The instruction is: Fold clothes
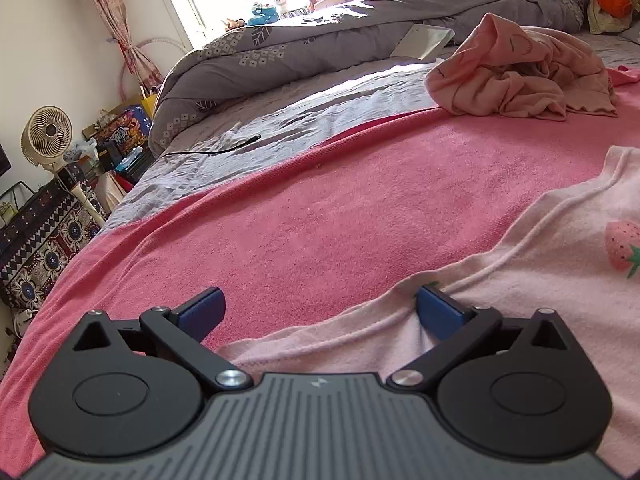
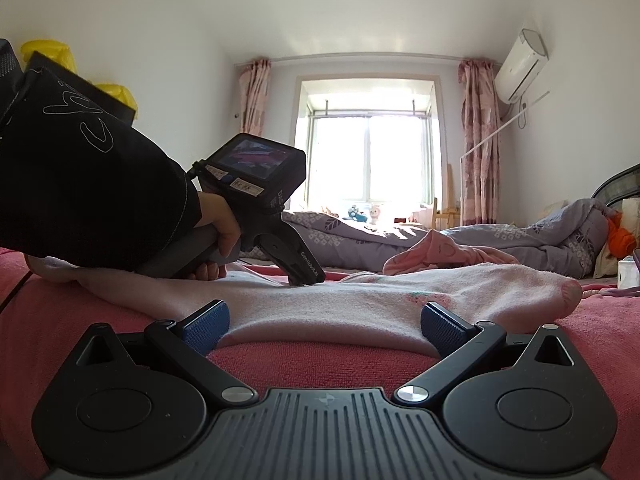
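A pale pink garment with strawberry prints [image 1: 520, 280] lies flat on a pink blanket [image 1: 320, 208] on the bed. My left gripper [image 1: 320, 312] is open and low over the garment's left edge; its right finger rests on the cloth. In the right wrist view the same garment [image 2: 340, 300] lies just ahead, and my right gripper [image 2: 324, 322] is open at its near edge. The left gripper [image 2: 306, 276] also shows there, held by a hand, its tip down on the garment. A crumpled pink garment [image 1: 520, 76] lies farther back on the bed.
A grey patterned duvet [image 1: 320, 36] is bunched along the far side of the bed. A black cable [image 1: 212, 150] lies on the grey sheet. A fan [image 1: 48, 132] and boxes stand on the floor at left. A window [image 2: 372, 156] is beyond the bed.
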The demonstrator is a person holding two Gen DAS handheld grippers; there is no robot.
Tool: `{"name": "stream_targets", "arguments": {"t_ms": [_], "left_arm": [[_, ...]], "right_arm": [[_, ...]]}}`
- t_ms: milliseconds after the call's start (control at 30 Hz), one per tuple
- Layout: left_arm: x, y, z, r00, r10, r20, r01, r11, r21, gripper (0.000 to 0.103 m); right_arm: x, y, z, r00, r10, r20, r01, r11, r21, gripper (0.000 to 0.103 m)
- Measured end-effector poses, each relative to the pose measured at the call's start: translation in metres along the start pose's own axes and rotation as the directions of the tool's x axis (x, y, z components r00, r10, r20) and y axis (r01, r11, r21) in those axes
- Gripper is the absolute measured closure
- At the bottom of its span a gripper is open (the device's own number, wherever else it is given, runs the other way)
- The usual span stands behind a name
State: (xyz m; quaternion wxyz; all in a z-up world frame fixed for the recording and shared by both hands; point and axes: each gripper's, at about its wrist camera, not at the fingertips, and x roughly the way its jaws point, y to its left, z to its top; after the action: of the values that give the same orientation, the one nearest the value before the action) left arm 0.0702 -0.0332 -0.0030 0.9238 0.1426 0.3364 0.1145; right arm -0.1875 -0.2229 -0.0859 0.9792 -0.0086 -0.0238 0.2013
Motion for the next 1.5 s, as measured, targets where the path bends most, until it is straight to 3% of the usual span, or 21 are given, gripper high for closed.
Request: {"name": "stream_targets", "arguments": {"t_ms": [367,500,633,700,767,900,1033,1133,1267,1300,1400,1500], "left_arm": [[0.002,0.007,0.000,0.999,-0.035,-0.008,0.034,0.998,-0.044,0.000],[0.008,0.019,0.001,0.994,-0.099,-0.034,0.095,0.989,-0.116,0.000],[0.018,0.043,0.006,0.972,-0.211,-0.103,0.180,0.952,-0.247,0.000],[0.012,0.051,0.009,0.966,-0.211,-0.148,0.161,0.942,-0.295,0.000],[-0.006,0.053,0.007,0.967,-0.197,-0.159,0.139,0.937,-0.319,0.002],[-0.060,0.049,-0.012,0.965,-0.258,-0.051,0.238,0.940,-0.243,0.002],[-0.105,0.032,-0.044,0.963,-0.269,-0.015,0.265,0.955,-0.131,0.000],[-0.121,0.018,-0.066,0.954,-0.297,-0.032,0.294,0.952,-0.085,0.000],[-0.120,0.016,-0.074,0.956,-0.292,-0.002,0.290,0.951,-0.102,0.000],[-0.119,0.017,-0.073,0.956,-0.294,-0.005,0.292,0.950,-0.114,0.000],[-0.119,0.015,-0.074,0.958,-0.286,-0.002,0.284,0.953,-0.109,0.000],[-0.118,0.016,-0.077,0.957,-0.288,0.014,0.288,0.951,-0.113,0.000]], "right_arm": [[0.000,-0.003,-0.005,1.000,-0.004,0.015,0.004,1.000,-0.006,0.000],[0.002,-0.004,-0.004,1.000,0.003,0.003,-0.003,1.000,0.003,0.000],[0.013,-0.020,0.018,0.989,0.091,-0.113,-0.089,0.996,0.024,0.000],[0.015,-0.039,0.039,0.967,0.163,-0.195,-0.155,0.986,0.054,0.000],[0.006,-0.058,0.053,0.972,0.131,-0.196,-0.117,0.990,0.082,0.000],[-0.011,-0.101,0.064,0.975,0.016,-0.221,0.017,0.989,0.148,0.000],[-0.014,-0.135,0.061,0.951,-0.012,-0.309,0.096,0.962,0.257,0.000],[-0.002,-0.134,0.062,0.920,-0.023,-0.391,0.112,0.972,0.206,0.000],[0.037,-0.114,0.067,0.823,-0.087,-0.561,0.164,0.983,0.088,0.000],[0.043,-0.113,0.069,0.813,-0.090,-0.576,0.172,0.981,0.088,0.000],[0.056,-0.111,0.070,0.786,-0.100,-0.610,0.192,0.978,0.087,0.000],[0.058,-0.109,0.067,0.780,-0.111,-0.616,0.200,0.977,0.078,0.000]]}}
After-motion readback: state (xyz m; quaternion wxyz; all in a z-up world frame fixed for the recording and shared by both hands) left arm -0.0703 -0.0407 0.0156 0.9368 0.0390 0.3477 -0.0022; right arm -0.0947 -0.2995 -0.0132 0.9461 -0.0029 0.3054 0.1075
